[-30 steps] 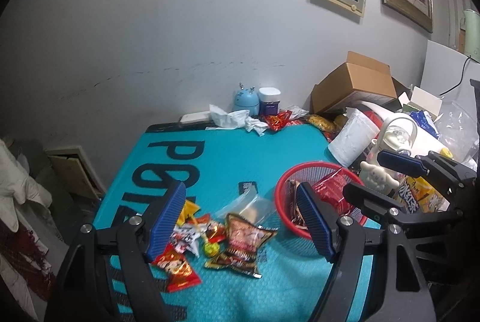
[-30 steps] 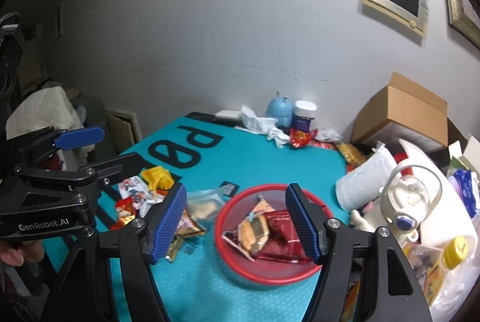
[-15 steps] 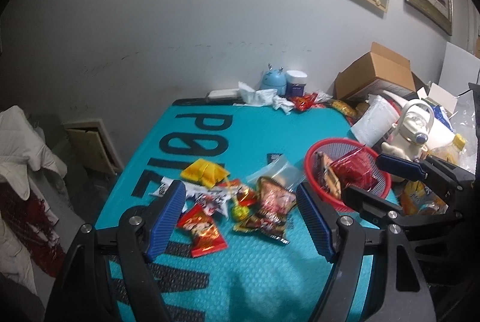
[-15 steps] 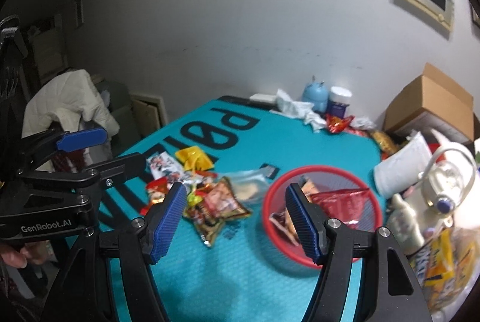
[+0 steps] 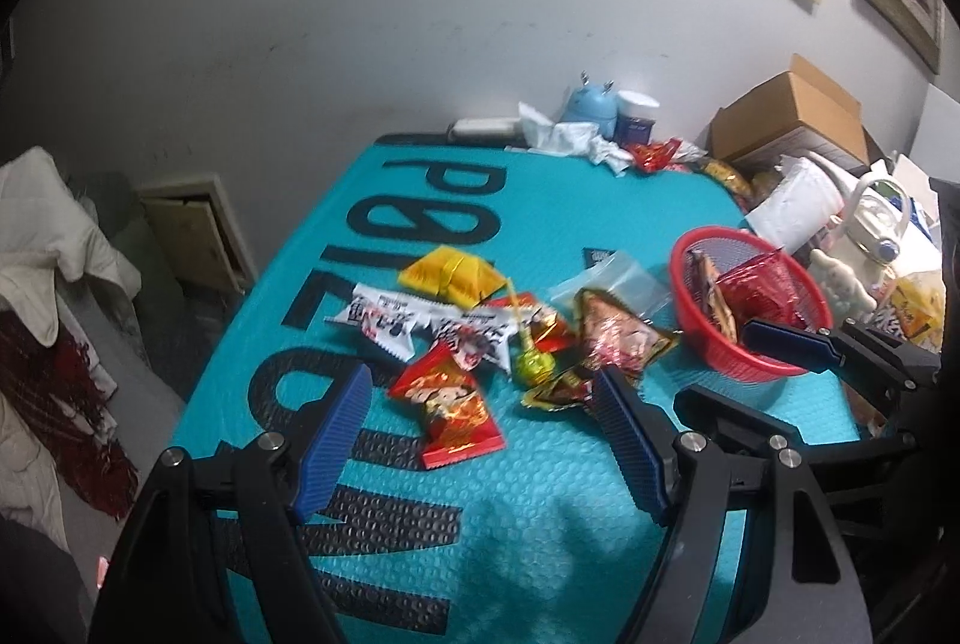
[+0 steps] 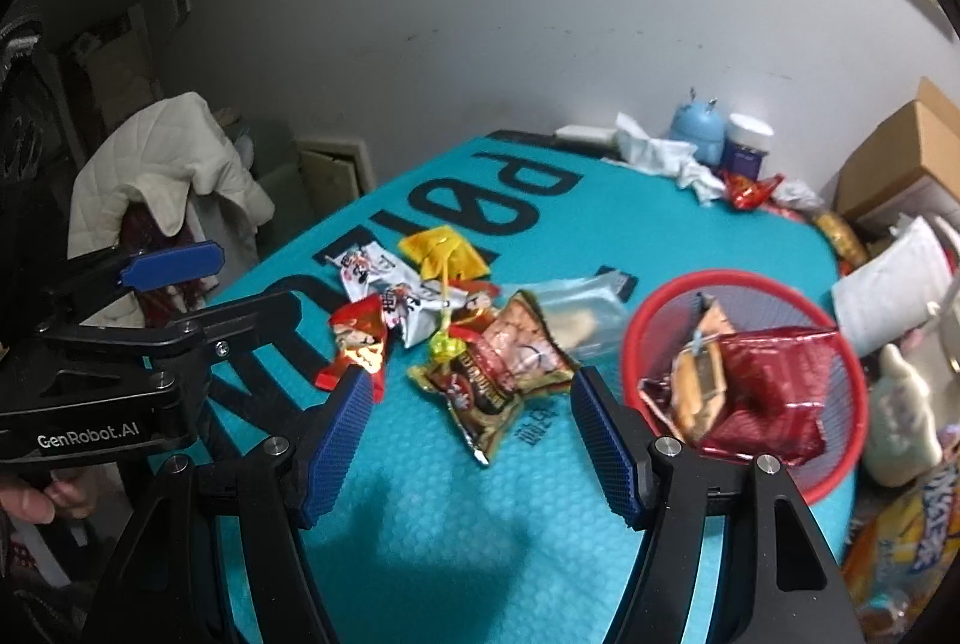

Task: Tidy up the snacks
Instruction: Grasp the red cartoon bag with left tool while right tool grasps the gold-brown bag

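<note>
Snacks (image 5: 480, 344) now nearer both open tongs (image 6: 471, 440), basket (image 6: 840, 338) shifted right

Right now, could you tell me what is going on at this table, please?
A person is sorting snacks with two hand-held grippers. The left hand-held gripper and right hand-held gripper both hover open and empty above the teal mat. A pile of loose packets, including a red snack packet, lies on the mat, while the red basket already holds a few packets.

Loose snack packets (image 5: 480, 338), red basket (image 5: 756, 308) part-filled
</note>
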Demonstrator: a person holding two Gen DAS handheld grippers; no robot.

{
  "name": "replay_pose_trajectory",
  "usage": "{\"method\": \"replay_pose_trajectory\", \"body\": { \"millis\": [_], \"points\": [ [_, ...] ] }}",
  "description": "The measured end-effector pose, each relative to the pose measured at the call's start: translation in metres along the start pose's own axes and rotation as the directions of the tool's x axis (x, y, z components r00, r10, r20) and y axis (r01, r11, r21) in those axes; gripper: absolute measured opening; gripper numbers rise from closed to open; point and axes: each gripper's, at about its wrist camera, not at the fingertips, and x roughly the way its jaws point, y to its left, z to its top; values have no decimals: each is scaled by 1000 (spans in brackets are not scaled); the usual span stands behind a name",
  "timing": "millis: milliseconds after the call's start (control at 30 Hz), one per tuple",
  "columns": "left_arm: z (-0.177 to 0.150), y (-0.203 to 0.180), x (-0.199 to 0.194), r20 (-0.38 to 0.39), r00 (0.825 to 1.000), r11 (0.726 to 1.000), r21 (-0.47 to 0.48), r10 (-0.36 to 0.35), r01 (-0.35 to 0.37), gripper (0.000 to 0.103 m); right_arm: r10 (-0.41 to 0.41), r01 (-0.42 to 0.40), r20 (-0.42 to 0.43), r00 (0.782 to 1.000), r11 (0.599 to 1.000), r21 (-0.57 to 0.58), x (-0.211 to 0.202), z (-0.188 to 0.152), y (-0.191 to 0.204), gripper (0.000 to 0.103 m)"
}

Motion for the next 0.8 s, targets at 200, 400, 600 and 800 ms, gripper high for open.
{"method": "replay_pose_trajectory", "body": {
  "millis": [200, 400, 600, 800],
  "points": [
    [-6, 15, 24, -54, 999, 999, -43, 7, -9, 75, 16, -16, -41, 999, 1000, 9, 24, 0, -2, 69],
    [-16, 26, 50, -122, 993, 997, -83, -8, -2, 75, 24, -23, -98, 995, 1000, 17, 48, -5, -5, 69],
    [-28, 31, 74, -184, 982, 992, -127, -40, 17, 75, 72, -62, -158, 985, 996, 68, 69, -15, -11, 69],
    [-32, 31, 94, -219, 974, 990, -137, -62, 32, 75, 106, -79, -199, 974, 987, 139, 82, -22, -21, 69]
  ]
}}
